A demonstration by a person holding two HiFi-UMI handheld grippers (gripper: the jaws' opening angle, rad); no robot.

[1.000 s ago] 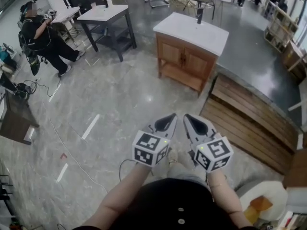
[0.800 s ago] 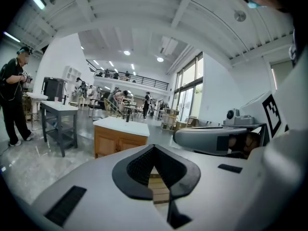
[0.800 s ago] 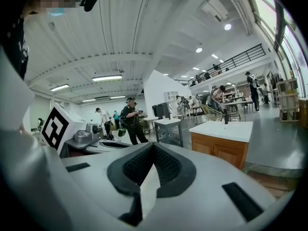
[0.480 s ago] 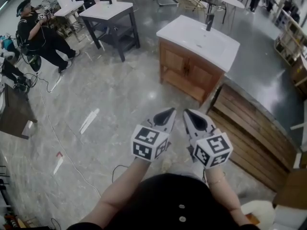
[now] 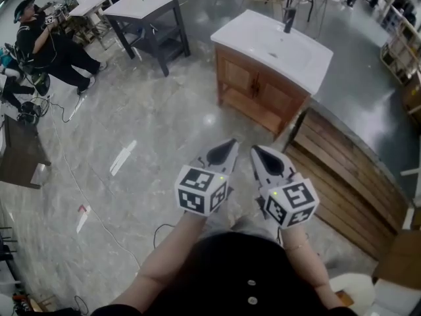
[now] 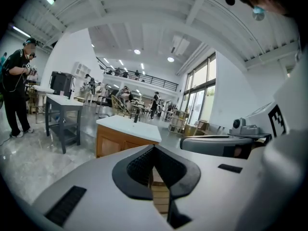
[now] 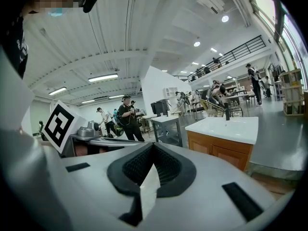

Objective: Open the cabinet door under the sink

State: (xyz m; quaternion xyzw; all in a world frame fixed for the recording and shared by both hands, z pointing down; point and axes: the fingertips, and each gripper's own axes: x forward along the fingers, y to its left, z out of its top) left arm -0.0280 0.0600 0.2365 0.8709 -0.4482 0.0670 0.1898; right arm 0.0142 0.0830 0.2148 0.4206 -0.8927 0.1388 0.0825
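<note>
The wooden sink cabinet [image 5: 262, 92] with a white basin top [image 5: 273, 39] and a black tap [image 5: 288, 18] stands ahead on the grey floor, its two doors closed. My left gripper [image 5: 227, 149] and right gripper [image 5: 258, 153] are held side by side in front of my body, both shut and empty, well short of the cabinet. The left gripper view shows the cabinet [image 6: 115, 142] beyond the shut left gripper [image 6: 154, 150]. In the right gripper view the cabinet [image 7: 222, 150] sits to the right of the shut right gripper [image 7: 153, 148].
A dark table with a white top [image 5: 141, 8] stands at the back left, near a person in black [image 5: 43, 38]. A slatted wooden platform [image 5: 342, 176] lies right of the cabinet. A dark desk [image 5: 16, 153] and floor cables [image 5: 72, 183] are at the left.
Both grippers have moved forward together towards the cabinet, which now looks nearer and larger. Both stayed shut and empty.
</note>
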